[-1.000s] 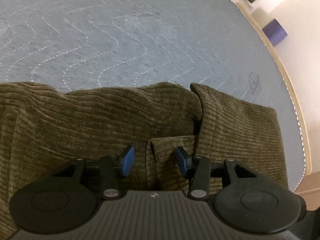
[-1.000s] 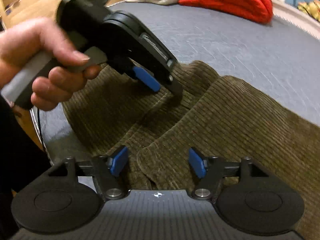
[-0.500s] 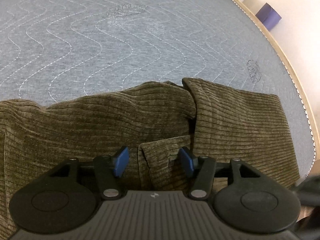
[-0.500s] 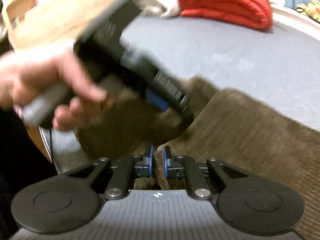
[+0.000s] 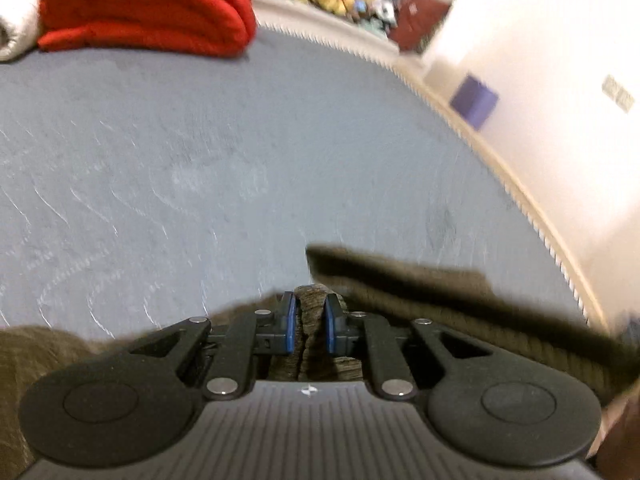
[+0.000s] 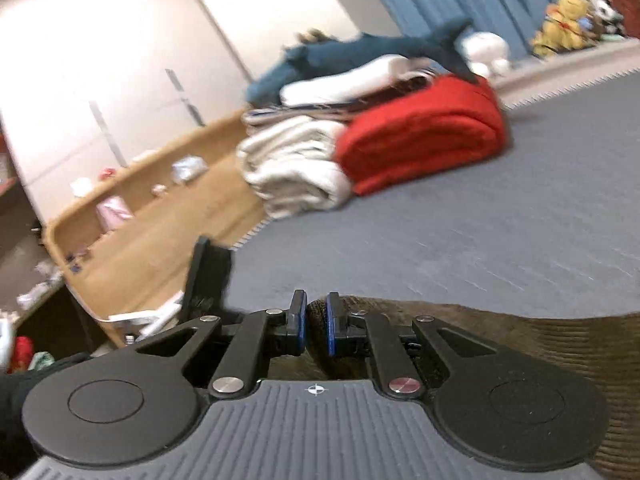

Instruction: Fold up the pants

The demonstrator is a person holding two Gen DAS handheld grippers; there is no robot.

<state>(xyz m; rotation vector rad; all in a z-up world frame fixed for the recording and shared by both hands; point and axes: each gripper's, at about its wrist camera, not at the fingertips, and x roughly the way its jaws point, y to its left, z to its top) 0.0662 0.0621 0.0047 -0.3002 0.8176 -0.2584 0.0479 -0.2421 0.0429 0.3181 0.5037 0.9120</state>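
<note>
The olive-brown corduroy pants (image 5: 440, 300) lie on the grey quilted mattress (image 5: 200, 160). My left gripper (image 5: 311, 316) is shut on a pinched fold of the pants, lifted above the mattress, with cloth trailing off to the right. My right gripper (image 6: 316, 320) is shut on another edge of the pants (image 6: 540, 332), also raised, with cloth spreading to the right. The other gripper's body (image 6: 208, 276) shows just left of the right one. Most of the pants is hidden below the grippers.
A folded red blanket (image 6: 420, 136) and white towels (image 6: 292, 164) are stacked at the mattress's far end, with a blue shark plush (image 6: 360, 52) on top. A wooden bed frame (image 6: 140, 232) runs along the left. A purple box (image 5: 474, 100) stands by the wall.
The left gripper closed on the pants fold. Both grippers have lifted and tilted up, so the far end of the mattress now shows. The right gripper stays shut on the cloth.
</note>
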